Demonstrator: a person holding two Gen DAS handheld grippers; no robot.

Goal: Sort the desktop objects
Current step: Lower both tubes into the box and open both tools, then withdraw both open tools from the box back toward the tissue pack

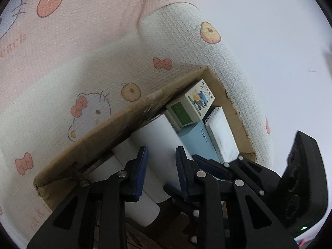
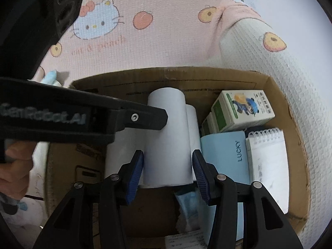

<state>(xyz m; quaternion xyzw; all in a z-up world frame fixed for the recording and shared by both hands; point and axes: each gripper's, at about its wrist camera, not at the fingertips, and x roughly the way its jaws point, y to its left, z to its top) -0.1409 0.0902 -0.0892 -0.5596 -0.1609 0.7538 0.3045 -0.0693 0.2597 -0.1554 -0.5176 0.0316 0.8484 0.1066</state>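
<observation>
Left claw (image 1: 161,172) over an open cardboard box (image 1: 124,120), blue pads either side of a white paper roll (image 1: 157,143), touching or not unclear, light blue LUCKY box (image 1: 197,141), spiral notepad (image 1: 222,134), green-and-white carton (image 1: 191,108), cartoon-print cloth (image 1: 83,62) beneath.

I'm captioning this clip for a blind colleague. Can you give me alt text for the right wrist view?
The right tongs straddle a white paper roll lying in a cardboard box, their blue pads not clearly pressing it. Right of the roll lie a light blue LUCKY box, a spiral notepad and a green-and-white carton. The left tongs reach in from the left.
</observation>
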